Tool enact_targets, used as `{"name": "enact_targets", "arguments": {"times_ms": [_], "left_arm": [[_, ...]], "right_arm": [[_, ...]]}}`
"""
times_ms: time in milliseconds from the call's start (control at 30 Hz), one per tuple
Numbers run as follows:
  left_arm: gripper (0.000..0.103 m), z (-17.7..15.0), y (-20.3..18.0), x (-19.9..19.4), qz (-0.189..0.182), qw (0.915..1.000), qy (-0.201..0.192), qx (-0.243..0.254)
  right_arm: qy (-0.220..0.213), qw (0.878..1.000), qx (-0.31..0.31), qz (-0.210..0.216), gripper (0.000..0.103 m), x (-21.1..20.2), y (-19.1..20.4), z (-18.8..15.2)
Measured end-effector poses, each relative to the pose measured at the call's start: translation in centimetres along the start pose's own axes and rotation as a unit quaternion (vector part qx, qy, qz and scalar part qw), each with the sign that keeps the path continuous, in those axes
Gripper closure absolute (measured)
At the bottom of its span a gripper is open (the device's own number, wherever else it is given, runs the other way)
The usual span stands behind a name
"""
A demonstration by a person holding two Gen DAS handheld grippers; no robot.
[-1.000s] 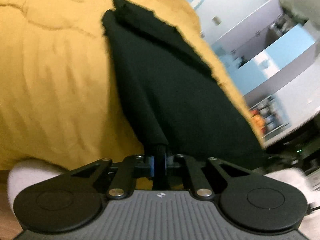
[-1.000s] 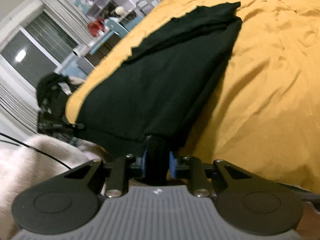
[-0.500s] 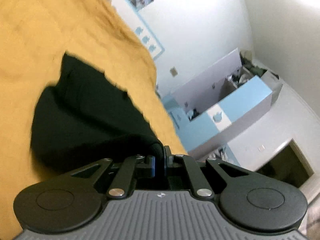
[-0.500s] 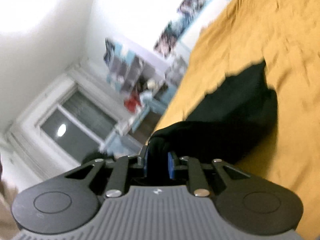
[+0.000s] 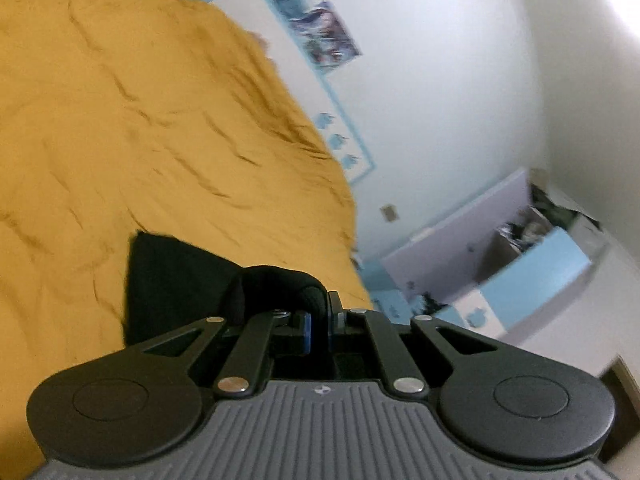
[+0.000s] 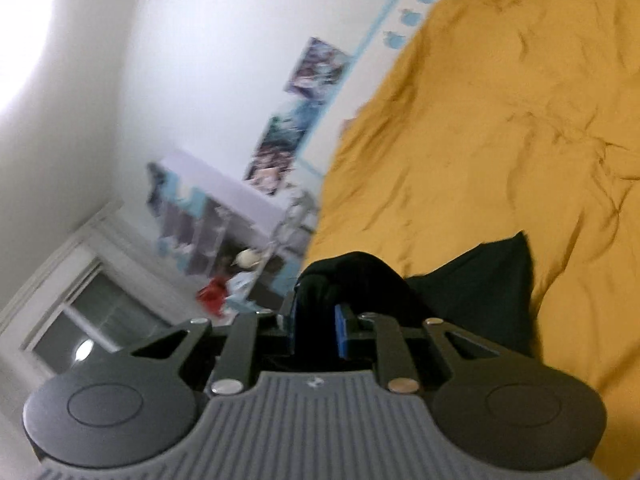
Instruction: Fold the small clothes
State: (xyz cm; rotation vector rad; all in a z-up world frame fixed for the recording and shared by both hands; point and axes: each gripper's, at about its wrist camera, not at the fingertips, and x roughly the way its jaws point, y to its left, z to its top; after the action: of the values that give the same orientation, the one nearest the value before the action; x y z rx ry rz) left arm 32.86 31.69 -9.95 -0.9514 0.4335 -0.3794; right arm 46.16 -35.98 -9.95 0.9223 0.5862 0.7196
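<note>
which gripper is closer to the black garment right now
Neither: both are in contact with it. The left gripper is shut on one bunched edge of the black garment, and the right gripper is shut on another, with the rest hanging toward the yellow bedspread.

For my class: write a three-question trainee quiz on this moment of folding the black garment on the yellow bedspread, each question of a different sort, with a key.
1. True or false: the left gripper is shut on the black garment.
2. Multiple choice: the black cloth seen past the right gripper lies on
A. a wooden floor
B. a yellow bedspread
C. a glass table
3. Fill in: on the wall beyond the bed hang several ____.

Key: 1 true, cloth is bunched between its fingers; 2 B; 3 posters.
</note>
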Motion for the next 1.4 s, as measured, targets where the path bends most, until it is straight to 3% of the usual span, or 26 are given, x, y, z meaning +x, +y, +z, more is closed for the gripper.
{"name": "enact_targets", "arguments": {"times_ms": [67,133,167,233,267,300,333,433,500,567,633,700,967,1100,1233,1267,1300,1333,1367,1400], "left_arm": [[0.082,1.6,2.6,3.7,0.037,0.9985,0.033,-0.025],[0.077,2.3,4.8,5.6,0.136,0.9879,0.052,-0.055],[0.077,2.5,5.6,5.7,0.161,0.983,0.056,-0.069],[0.077,2.6,5.7,4.3,0.143,0.9865,0.04,-0.069],[0.076,2.6,5.2,3.3,0.128,0.9898,0.031,-0.055],[0.07,2.0,4.3,2.0,0.112,0.9927,0.027,-0.038],[0.062,1.5,3.5,1.3,0.106,0.9934,0.035,-0.024],[0.057,-1.9,0.0,-1.4,0.136,0.9862,0.078,0.052],[0.053,-4.7,-1.4,-3.5,0.168,0.9791,0.092,0.069],[0.052,-7.4,-1.6,-5.6,0.183,0.9774,0.098,0.039],[0.052,-10.1,-1.3,-7.3,0.178,0.9783,0.105,-0.007],[0.05,-12.2,-1.1,-8.1,0.192,0.9752,0.108,-0.023],[0.042,-12.4,3.0,-6.2,0.208,0.97,0.093,-0.084],[0.041,-12.5,3.4,-4.8,0.206,0.9703,0.073,-0.103],[0.033,-12.0,4.1,-3.1,0.204,0.9715,0.048,-0.11],[0.033,-11.9,4.3,-2.8,0.206,0.971,0.042,-0.114],[0.036,-11.9,4.2,-2.5,0.202,0.9721,0.039,-0.113],[0.049,-11.8,4.2,-2.3,0.189,0.975,0.034,-0.111],[0.064,-11.7,4.1,-2.2,0.182,0.9763,0.03,-0.113],[0.091,-11.6,4.1,-2.2,0.181,0.9755,0.028,-0.122]], "right_arm": [[-0.007,0.999,0.003,-0.042,0.086,3.7,-1.8,1.2],[-0.005,0.995,0.022,-0.101,0.071,7.0,-4.2,1.6],[0.002,0.99,0.042,-0.131,0.068,8.4,-5.4,1.8],[-0.017,0.984,0.066,-0.163,0.066,9.0,-6.5,1.5],[-0.023,0.986,0.062,-0.156,0.059,8.7,-6.4,1.4],[-0.024,0.987,0.056,-0.147,0.05,8.2,-6.1,1.2],[-0.017,0.989,0.042,-0.14,0.048,7.5,-5.4,1.0],[0.019,0.987,-0.011,-0.158,0.046,5.1,-2.3,-0.7],[0.045,0.98,-0.032,-0.193,0.043,2.8,-0.2,-2.8],[0.073,0.973,-0.034,-0.214,0.042,0.5,0.9,-5.4],[0.09,0.973,-0.015,-0.211,0.034,-2.5,1.9,-8.2],[0.093,0.973,0.012,-0.212,0.032,-4.5,2.2,-10.4],[0.067,0.961,0.086,-0.256,0.031,-6.1,0.3,-14.5],[0.031,0.96,0.124,-0.251,0.031,-4.9,-1.3,-14.2],[0.011,0.959,0.14,-0.246,0.031,-3.2,-2.8,-13.2],[0.005,0.959,0.142,-0.243,0.033,-2.9,-2.9,-12.8],[0.004,0.958,0.145,-0.246,0.043,-2.3,-3.1,-12.6],[0.004,0.955,0.148,-0.256,0.053,-2.0,-3.2,-12.4],[0.005,0.954,0.144,-0.264,0.08,-1.9,-3.2,-12.3],[0.01,0.952,0.137,-0.273,0.095,-1.5,-3.3,-12.1]]}}
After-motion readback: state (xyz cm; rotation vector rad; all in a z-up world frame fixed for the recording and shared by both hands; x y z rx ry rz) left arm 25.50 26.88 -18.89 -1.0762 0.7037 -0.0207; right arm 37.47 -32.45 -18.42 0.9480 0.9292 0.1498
